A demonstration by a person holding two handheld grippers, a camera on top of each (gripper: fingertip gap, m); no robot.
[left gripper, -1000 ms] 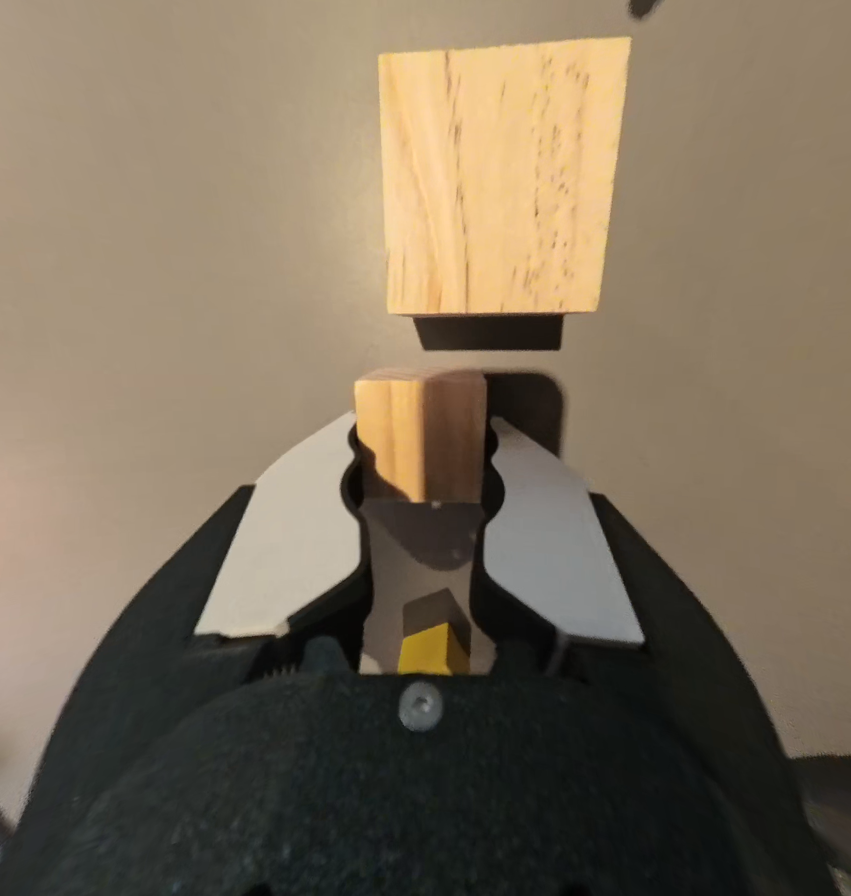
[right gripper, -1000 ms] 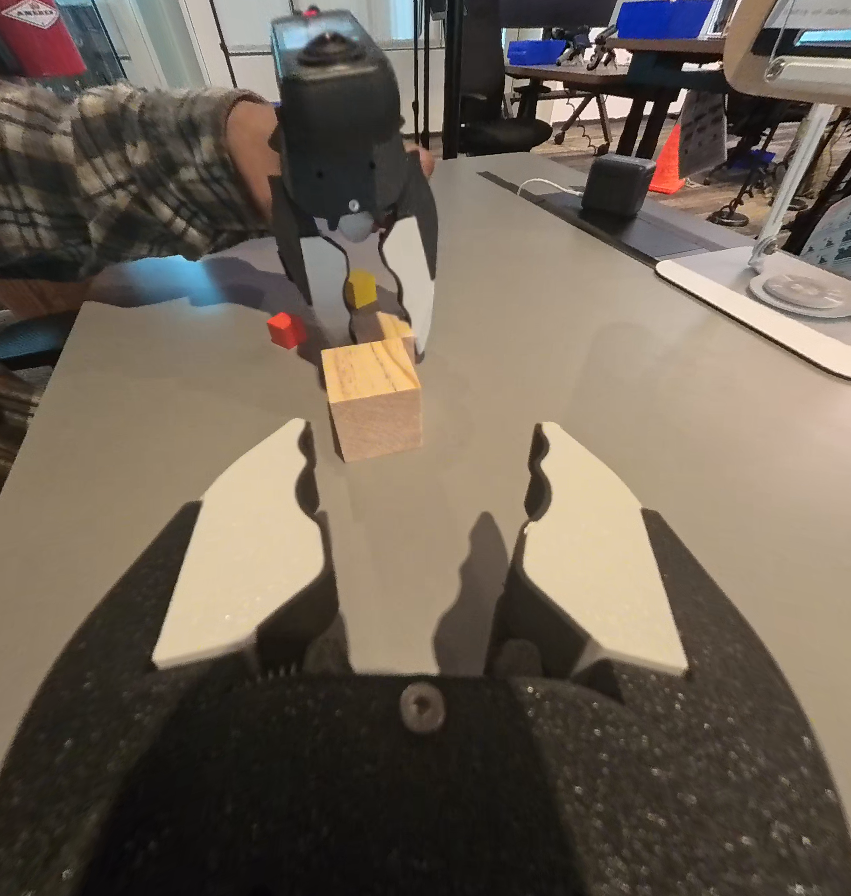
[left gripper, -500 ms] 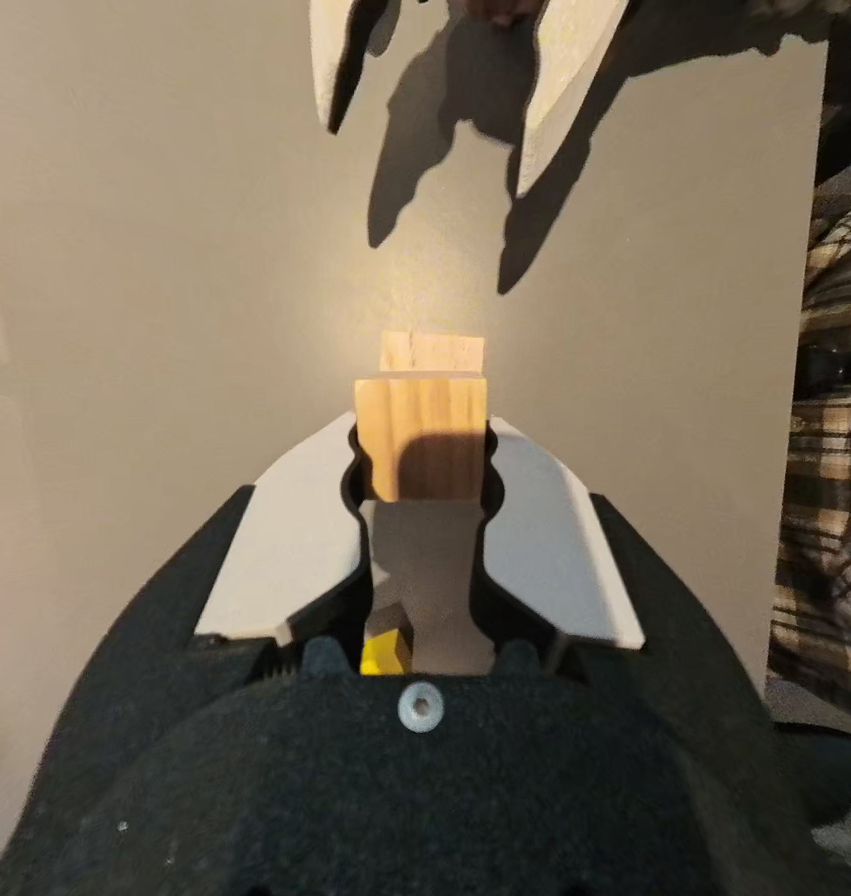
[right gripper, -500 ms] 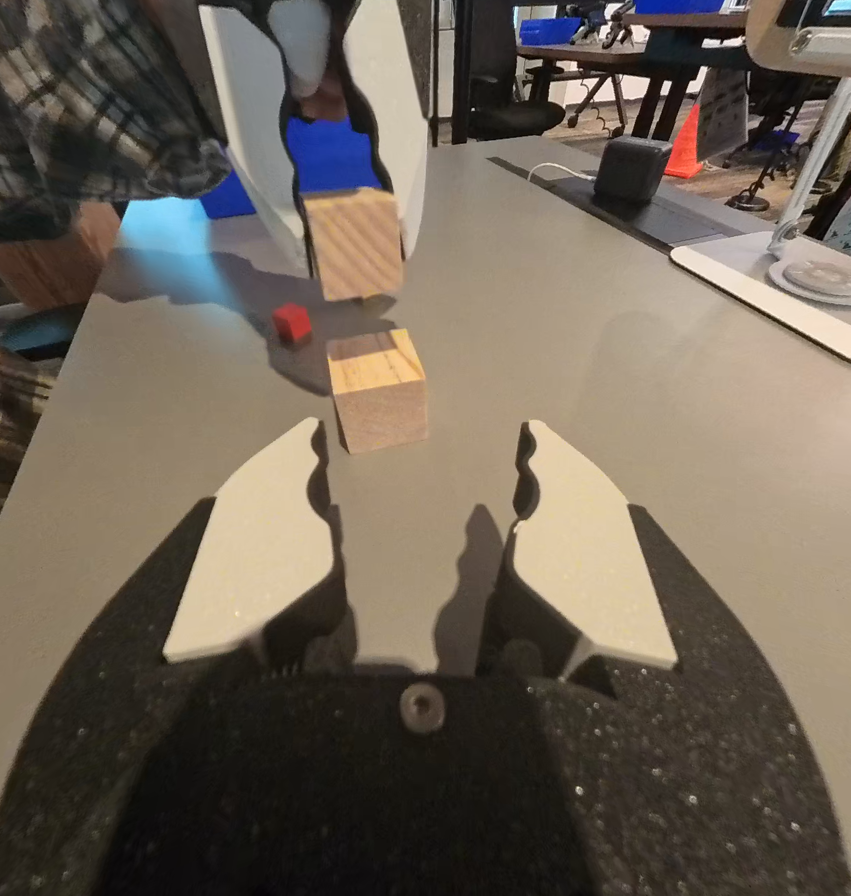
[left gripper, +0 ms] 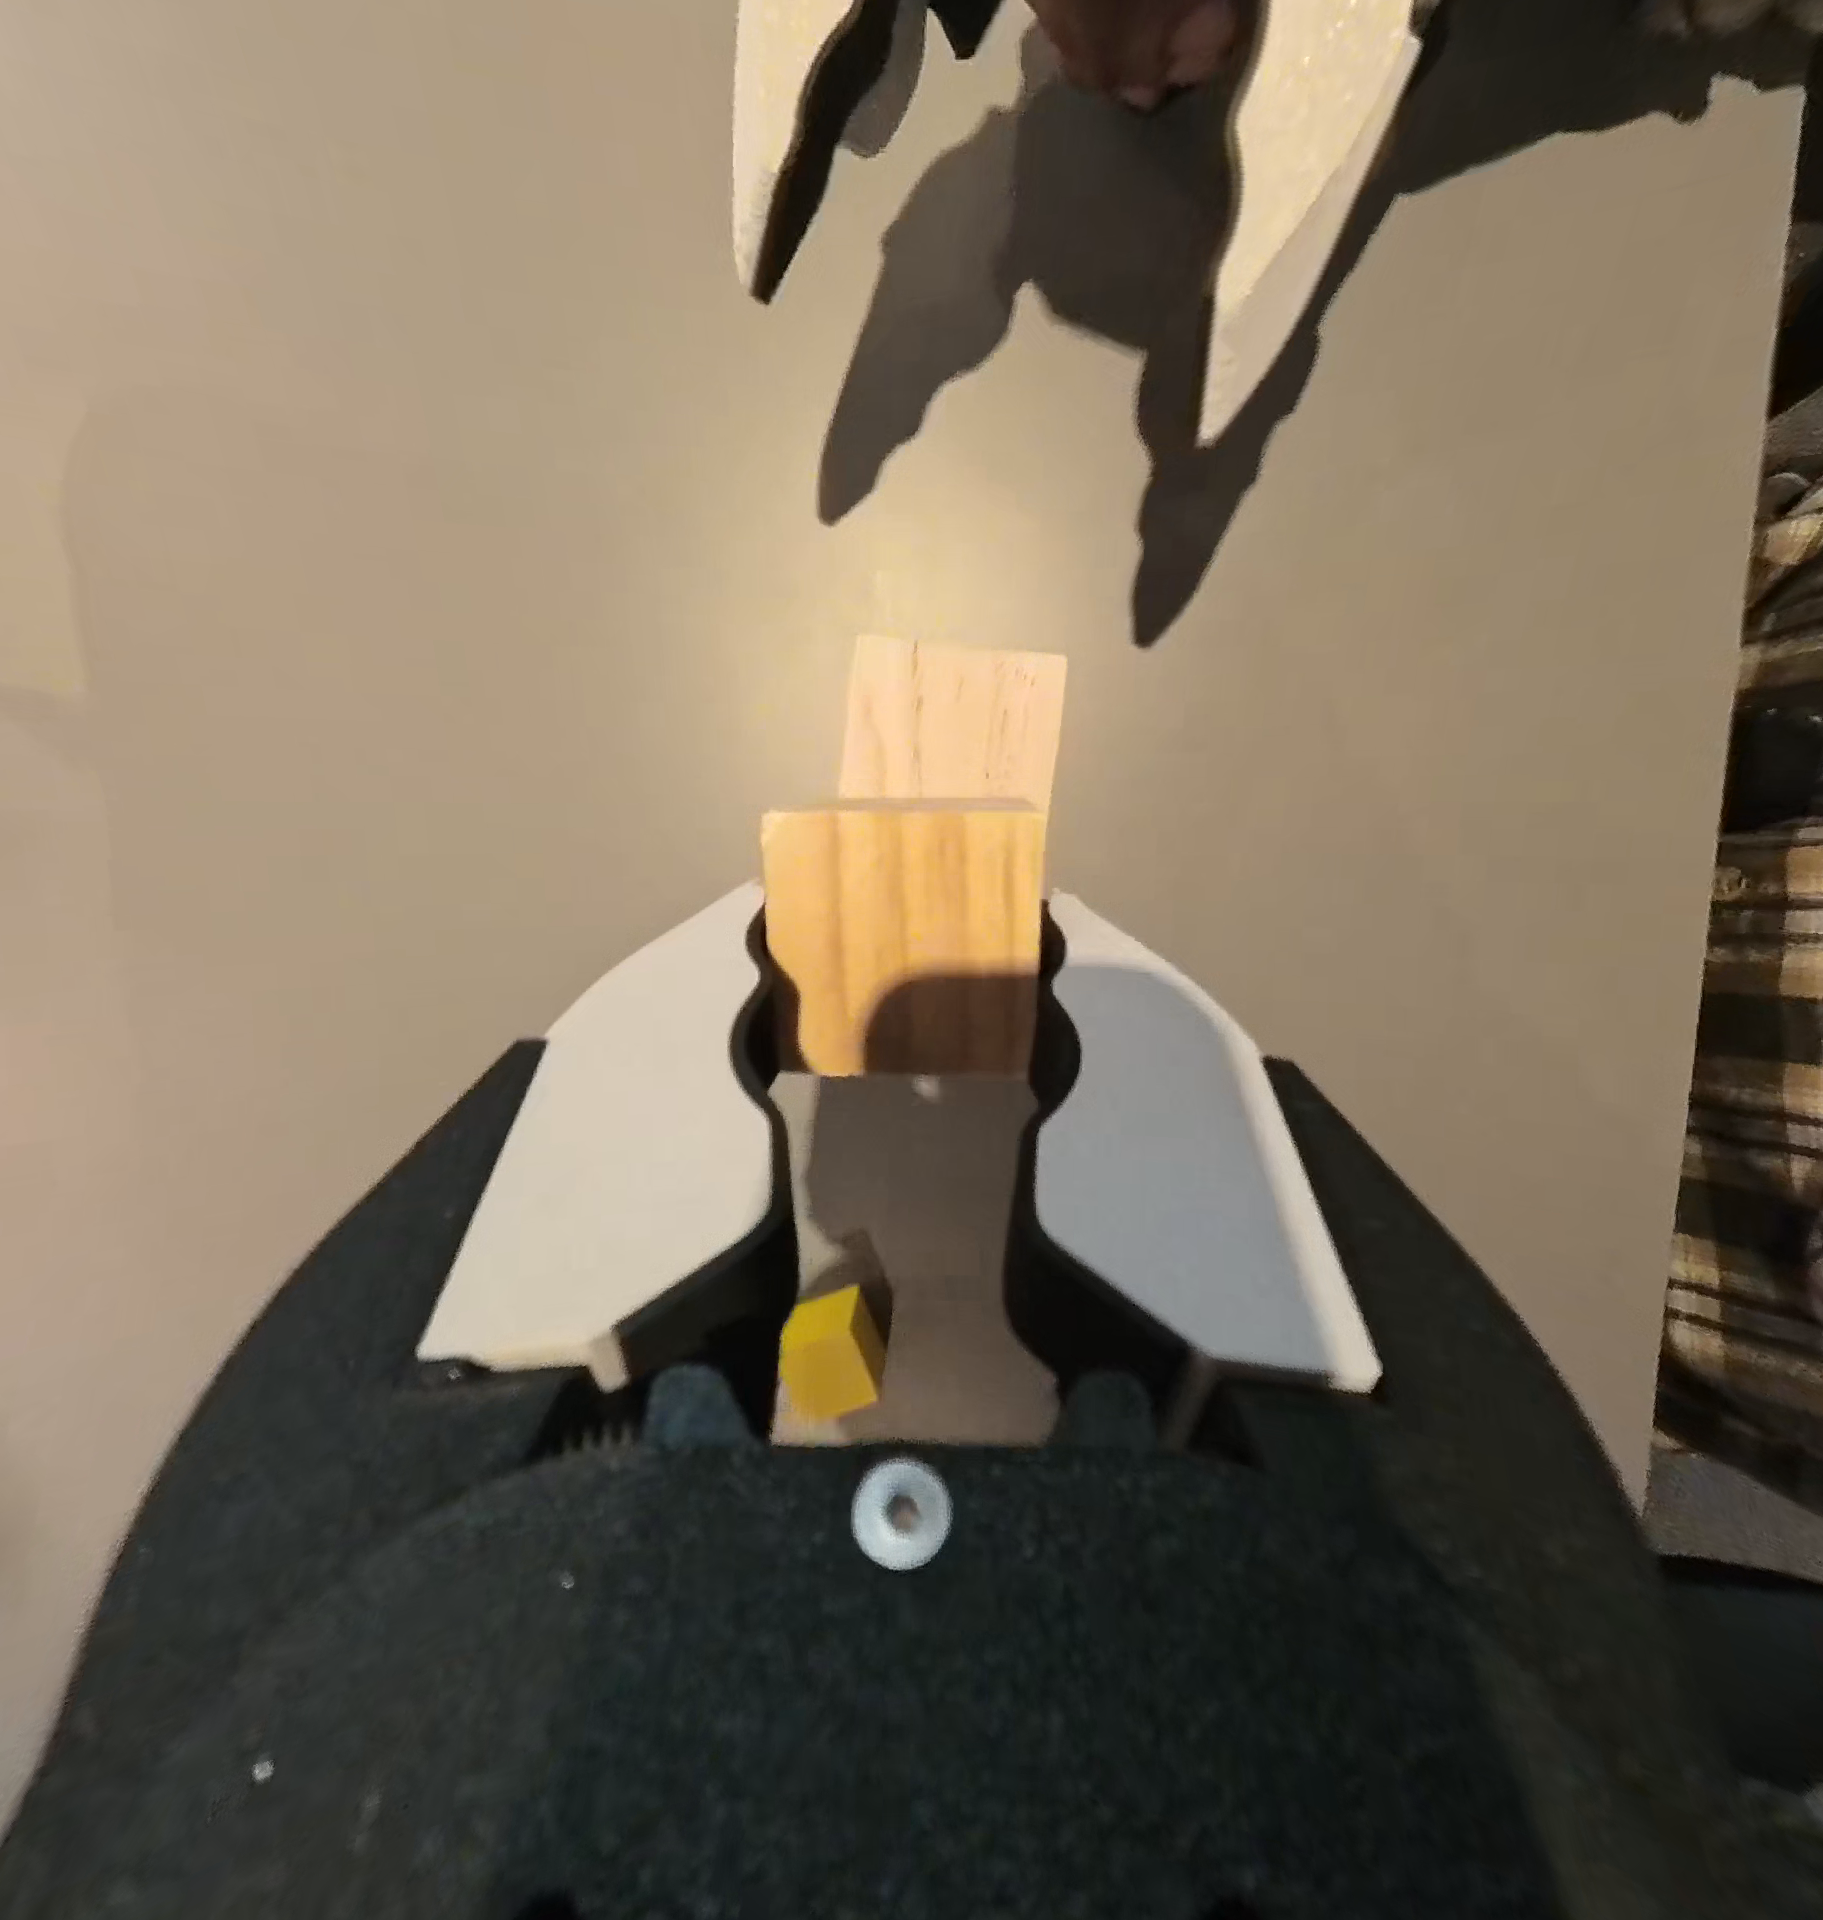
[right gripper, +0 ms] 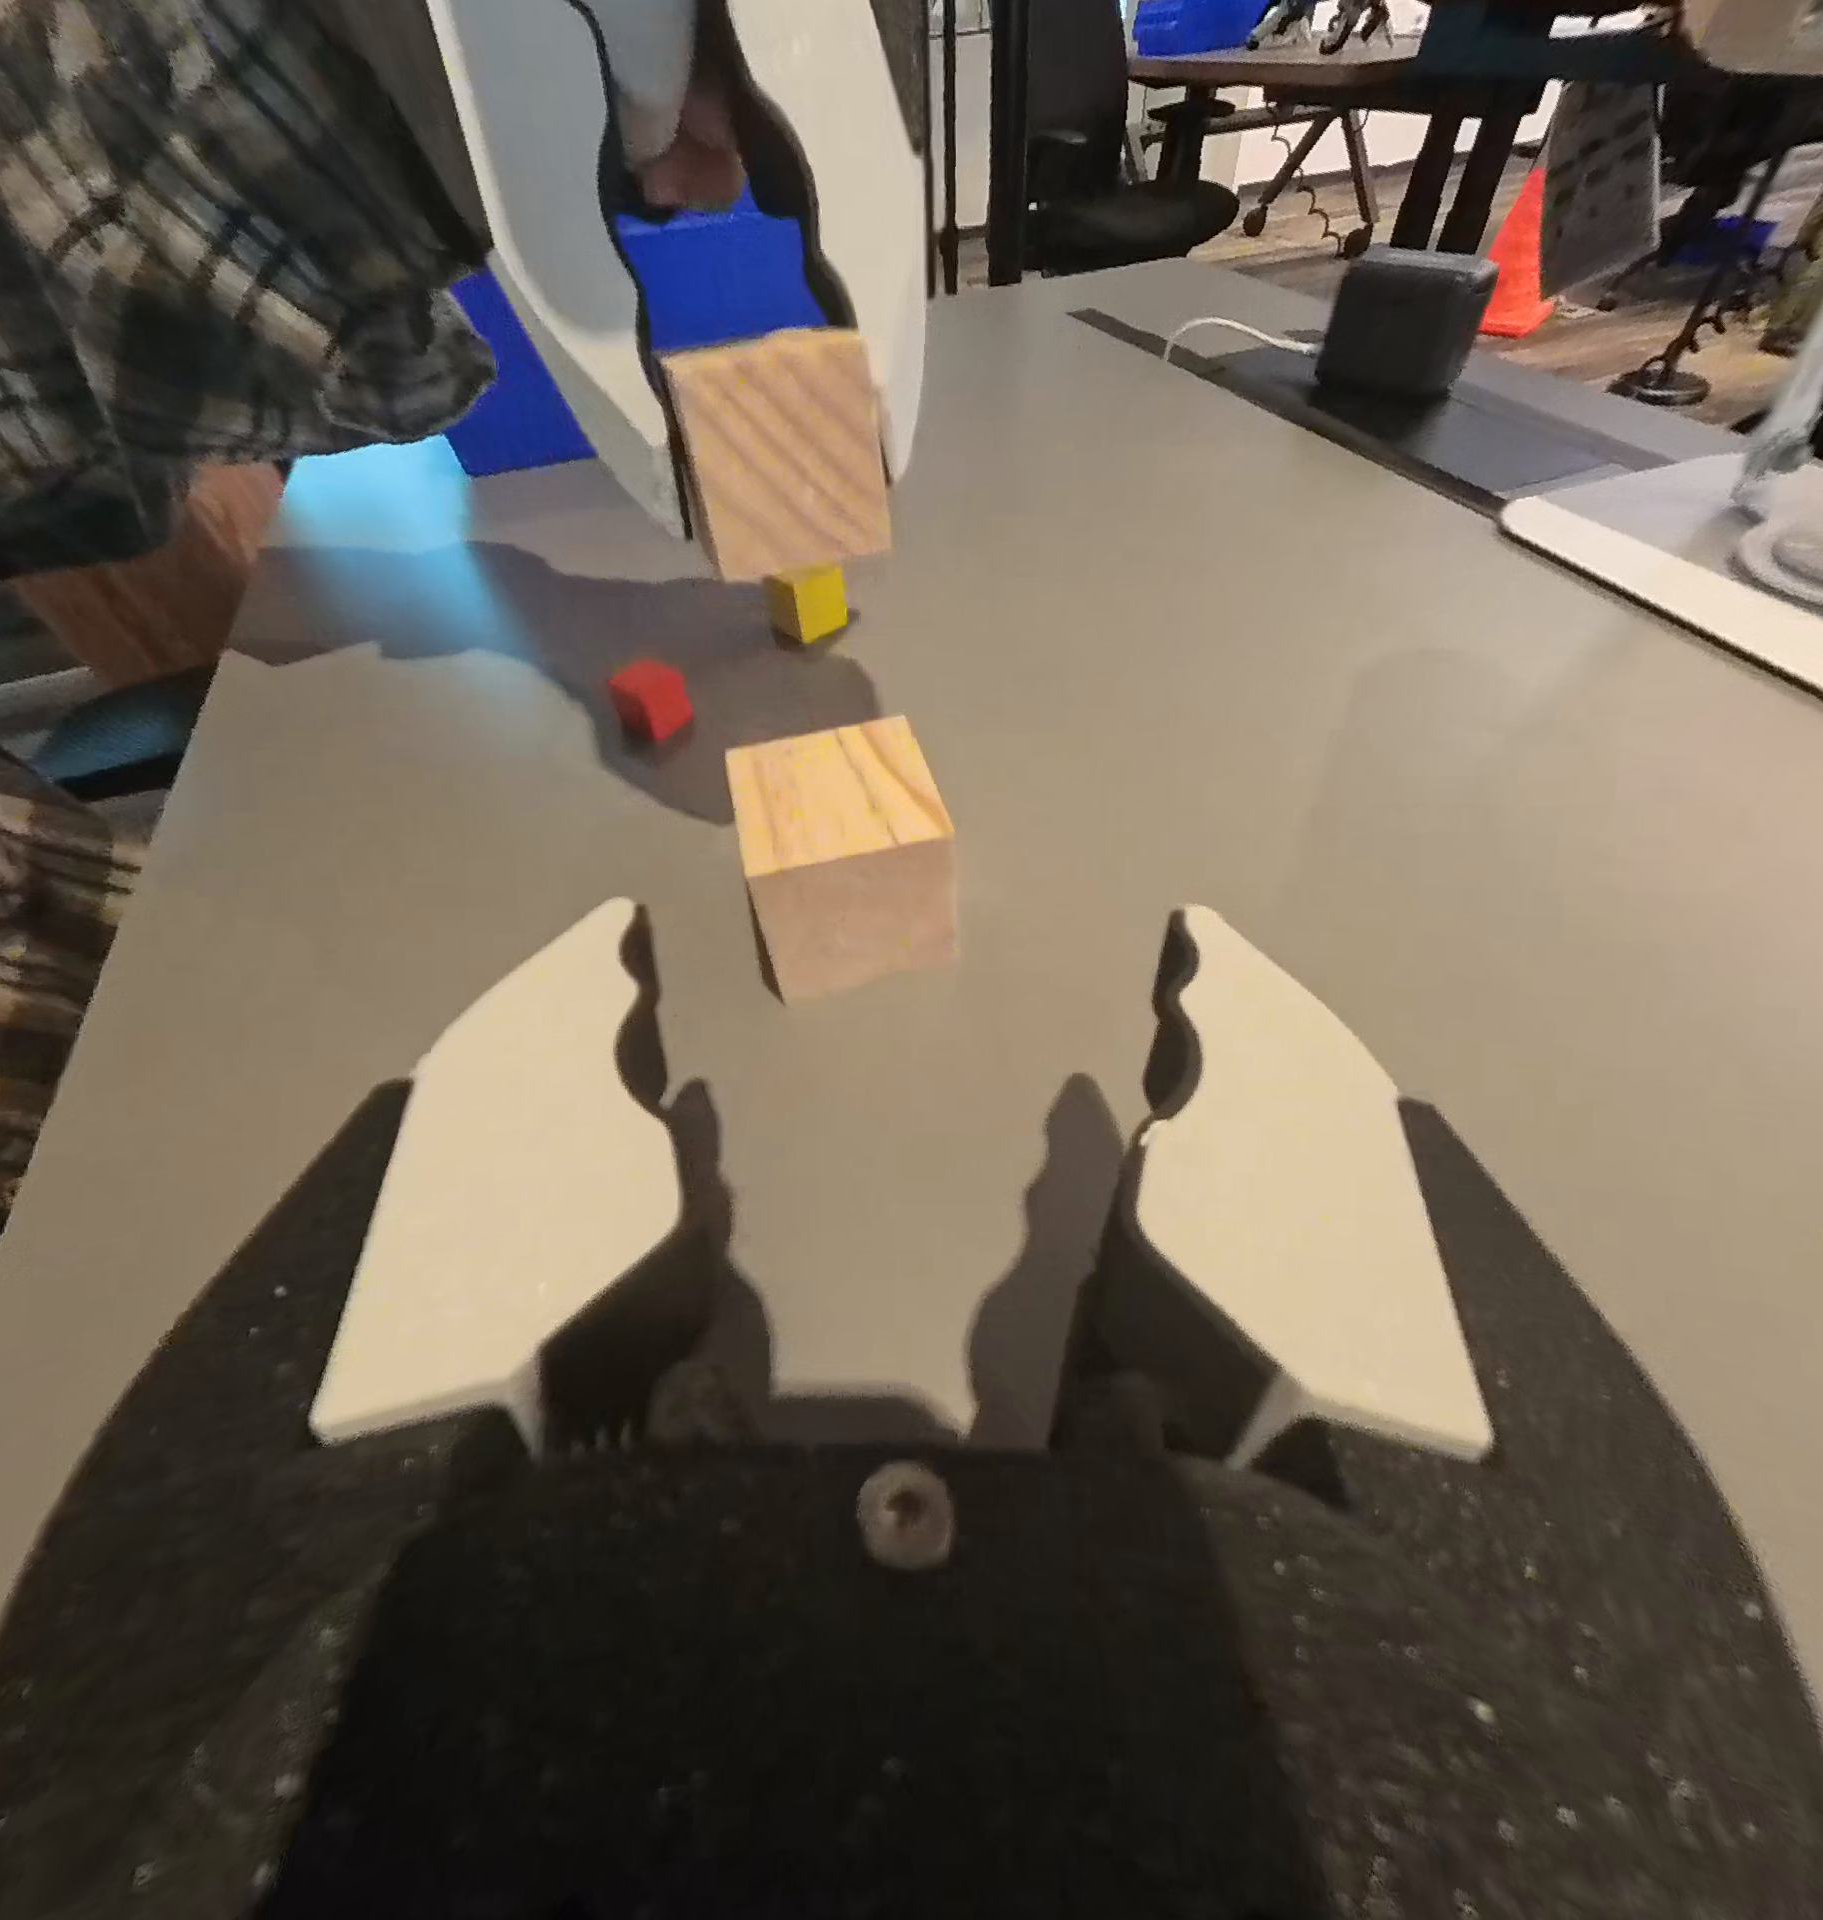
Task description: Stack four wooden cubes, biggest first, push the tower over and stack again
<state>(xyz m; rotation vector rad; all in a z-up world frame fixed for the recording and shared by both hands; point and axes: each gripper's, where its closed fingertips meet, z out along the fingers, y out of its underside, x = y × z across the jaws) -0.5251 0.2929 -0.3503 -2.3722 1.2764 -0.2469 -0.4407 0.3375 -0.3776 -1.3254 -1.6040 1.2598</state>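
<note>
Raised left gripper (left gripper: pixel 902 966) clamps tilted cube (right gripper: pixel 782 452); right gripper (right gripper: pixel 902 971) gapes empty.

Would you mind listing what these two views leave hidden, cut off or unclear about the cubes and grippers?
- Left wrist view: the held mid-sized wooden cube covers most of the large wooden cube beyond it.
- Left wrist view: the small red cube is out of sight; only the right wrist view shows it.
- Left wrist view: the small yellow cube is partly hidden by the left gripper.
- Left wrist view: the top edge crops the open right gripper.
</note>
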